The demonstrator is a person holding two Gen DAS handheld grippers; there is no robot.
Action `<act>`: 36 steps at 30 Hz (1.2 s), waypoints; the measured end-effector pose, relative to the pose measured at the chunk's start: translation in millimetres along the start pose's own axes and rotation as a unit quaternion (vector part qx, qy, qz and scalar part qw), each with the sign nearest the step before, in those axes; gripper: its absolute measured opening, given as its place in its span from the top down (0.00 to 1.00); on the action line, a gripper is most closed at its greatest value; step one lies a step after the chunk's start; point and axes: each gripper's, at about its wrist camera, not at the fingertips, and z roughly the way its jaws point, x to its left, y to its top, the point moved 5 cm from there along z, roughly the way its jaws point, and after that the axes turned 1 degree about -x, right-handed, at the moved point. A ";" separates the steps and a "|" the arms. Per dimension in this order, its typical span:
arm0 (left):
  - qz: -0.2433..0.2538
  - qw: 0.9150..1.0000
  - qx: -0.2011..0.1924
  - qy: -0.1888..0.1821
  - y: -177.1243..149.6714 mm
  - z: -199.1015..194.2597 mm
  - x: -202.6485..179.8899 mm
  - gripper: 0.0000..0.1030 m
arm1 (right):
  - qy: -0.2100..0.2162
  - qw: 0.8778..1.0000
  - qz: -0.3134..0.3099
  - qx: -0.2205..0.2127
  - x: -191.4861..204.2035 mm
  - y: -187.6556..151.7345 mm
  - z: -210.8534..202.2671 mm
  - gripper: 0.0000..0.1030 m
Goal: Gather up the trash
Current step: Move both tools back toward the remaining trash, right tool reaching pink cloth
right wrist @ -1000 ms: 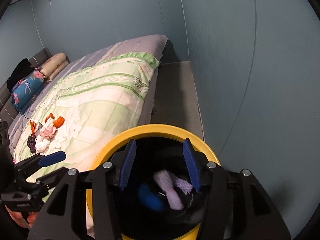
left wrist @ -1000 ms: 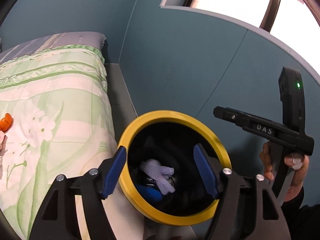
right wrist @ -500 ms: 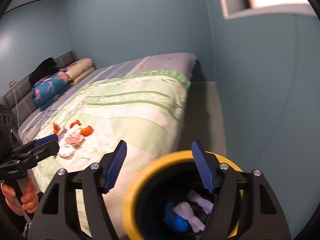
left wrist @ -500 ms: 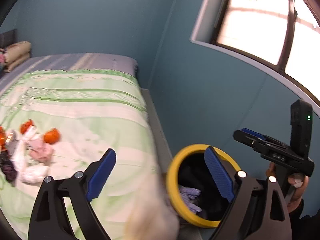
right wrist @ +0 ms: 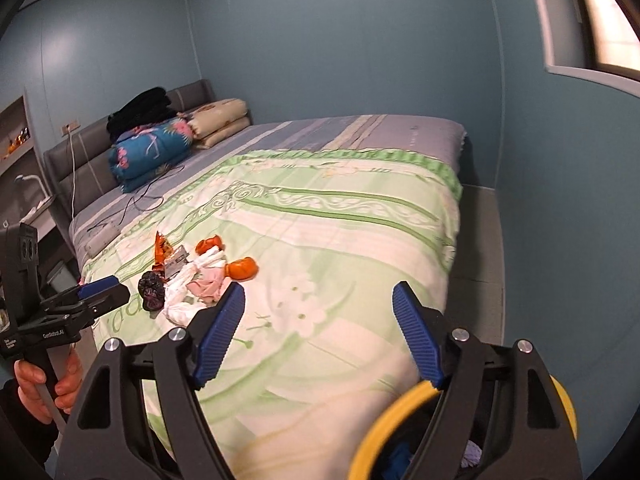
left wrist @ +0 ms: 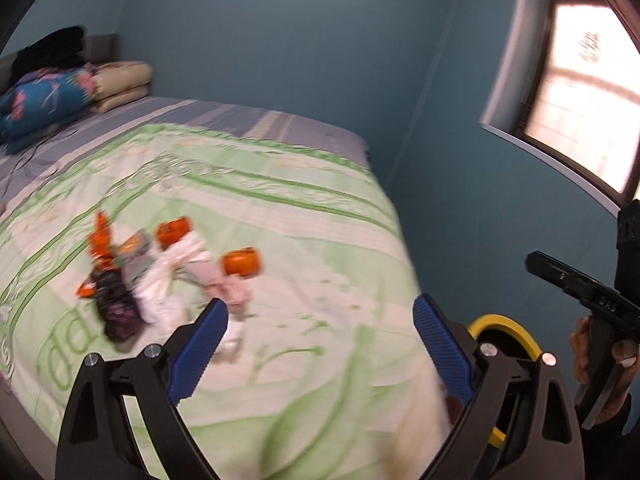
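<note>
We are in a home bedroom. We see a wide bed (right wrist: 360,216) under a green floral quilt (right wrist: 328,240), a grey padded headboard (right wrist: 80,148), folded bedding and pillows (right wrist: 180,136) stacked at its head, plain teal walls (right wrist: 340,40), a window (left wrist: 580,92) letting in daylight, and a charging cable (right wrist: 73,168) hanging from a wall socket.
</note>
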 end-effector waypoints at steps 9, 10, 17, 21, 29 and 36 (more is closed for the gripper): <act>-0.045 0.997 0.006 0.056 -13.3 11.4 93.5 0.12 | 0.031 0.998 -0.038 0.041 56.1 0.4 71.0 0.30; -0.048 0.997 0.008 0.061 -15.2 13.8 102.3 0.13 | 0.034 0.998 -0.040 0.045 60.4 0.3 77.3 0.30; -0.071 0.993 0.017 0.094 -26.4 28.0 154.9 0.12 | 0.059 0.993 -0.062 0.084 97.0 -7.1 132.4 0.30; -0.099 0.989 0.028 0.106 -34.0 38.5 183.2 0.13 | 0.073 0.988 -0.073 0.114 118.6 -15.9 169.4 0.30; -0.135 0.983 0.032 0.117 -37.0 56.3 220.5 0.13 | 0.096 0.978 -0.081 0.164 148.8 -30.2 224.0 0.30; -0.135 0.982 0.042 0.123 -33.2 78.2 229.8 0.13 | 0.104 0.971 -0.084 0.198 165.9 -39.0 262.0 0.30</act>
